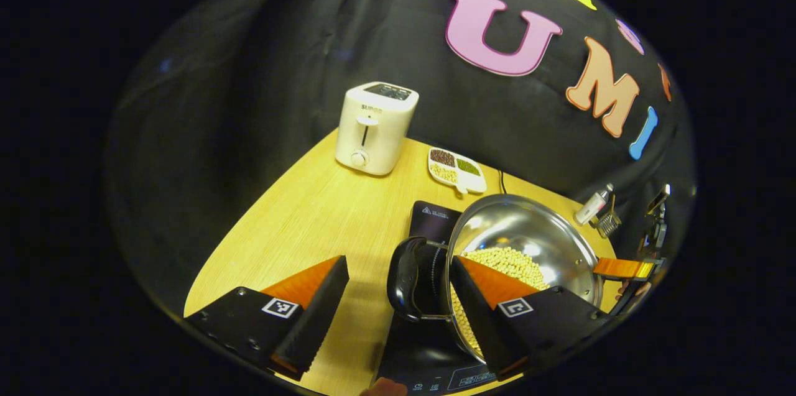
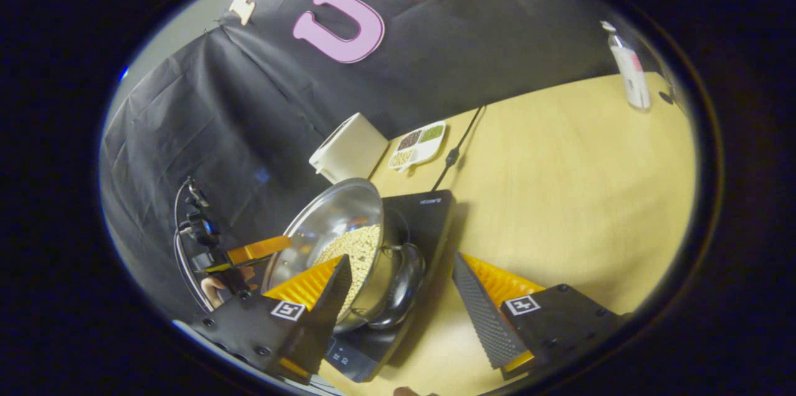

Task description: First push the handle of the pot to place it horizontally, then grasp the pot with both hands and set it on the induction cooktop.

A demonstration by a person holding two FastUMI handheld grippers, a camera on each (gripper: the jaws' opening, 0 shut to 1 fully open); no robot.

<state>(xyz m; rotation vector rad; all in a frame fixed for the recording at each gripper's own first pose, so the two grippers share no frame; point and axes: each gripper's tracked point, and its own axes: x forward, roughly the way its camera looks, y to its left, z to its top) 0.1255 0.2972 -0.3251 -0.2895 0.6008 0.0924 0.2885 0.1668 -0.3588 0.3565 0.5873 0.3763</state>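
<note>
A steel pot [image 1: 528,228] half full of pale beans rests on the black induction cooktop [image 1: 429,219]. My left gripper [image 1: 398,262] is open and straddles the pot's black side handle [image 1: 407,278]; its right finger reaches over the rim, its left finger stands clear of the handle. My right gripper [image 2: 401,257] is open at the opposite handle [image 2: 404,284], its left finger over the beans in the pot [image 2: 339,222] and its right finger clear above the table. The cooktop [image 2: 429,209] extends past the pot. Each gripper's orange finger shows across the pot in the other's view.
On the wooden table [image 1: 311,216] a white toaster [image 1: 375,127] and a divided dish of beans [image 1: 456,169] stand at the back. A bottle [image 2: 629,69] stands far right. The cooktop's cord [image 2: 457,147] runs toward the wall. A hand [image 2: 214,287] holds the far gripper.
</note>
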